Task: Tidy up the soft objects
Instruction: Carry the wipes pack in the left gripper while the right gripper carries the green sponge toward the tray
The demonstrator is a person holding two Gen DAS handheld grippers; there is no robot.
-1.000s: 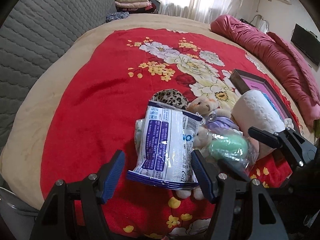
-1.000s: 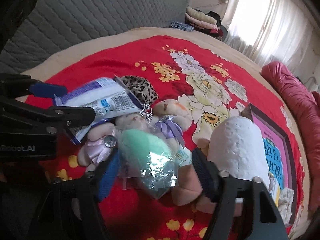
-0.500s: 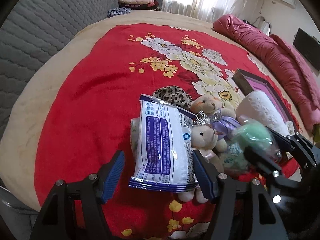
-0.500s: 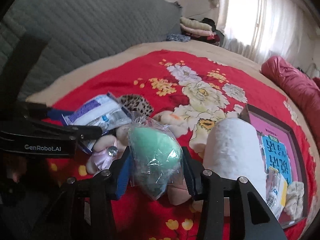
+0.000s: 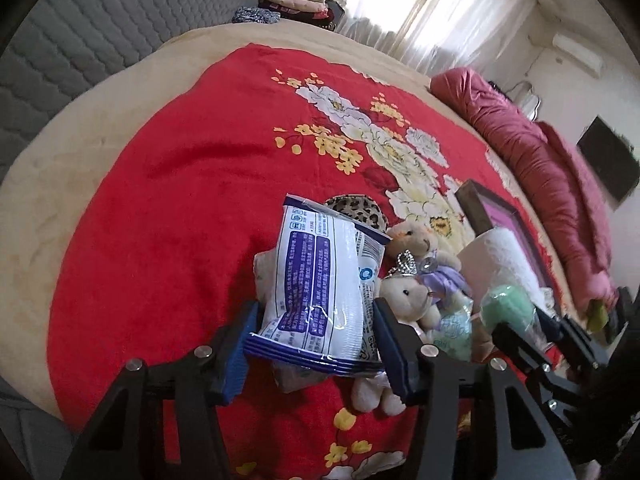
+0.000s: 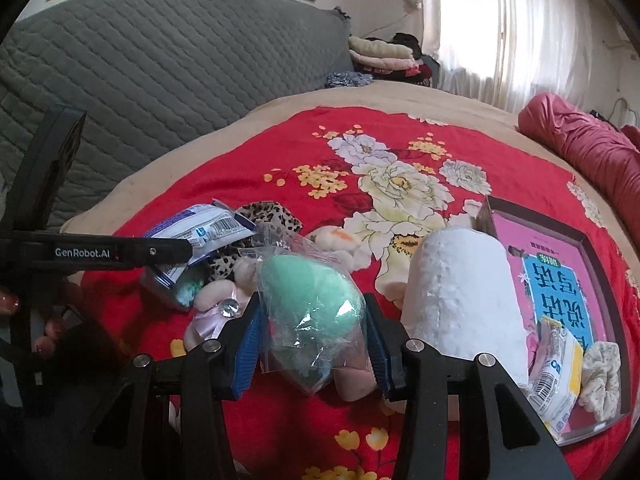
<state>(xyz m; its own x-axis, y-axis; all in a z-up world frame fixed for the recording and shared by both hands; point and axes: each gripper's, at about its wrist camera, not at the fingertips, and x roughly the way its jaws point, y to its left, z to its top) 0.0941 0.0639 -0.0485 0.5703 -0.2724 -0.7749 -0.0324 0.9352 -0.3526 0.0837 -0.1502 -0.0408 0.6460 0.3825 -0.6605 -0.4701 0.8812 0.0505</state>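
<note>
The left gripper [image 5: 314, 344] is closing its jaws on a blue-and-white tissue pack [image 5: 320, 280]. The right gripper [image 6: 312, 344] clamps a bagged green sponge [image 6: 310, 308] above the red floral blanket [image 6: 248, 160].

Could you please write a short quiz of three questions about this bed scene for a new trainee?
1. True or false: the right gripper grips a bagged green sponge.
2. Which item sits between the fingers of the left gripper? A) the white towel roll B) the blue-and-white packet C) the leopard-print item
3. Fill in: the pink picture lies in a dark ______.

Key: 1 true. 2 B; those jaws are closing on it. 3 tray.
</note>
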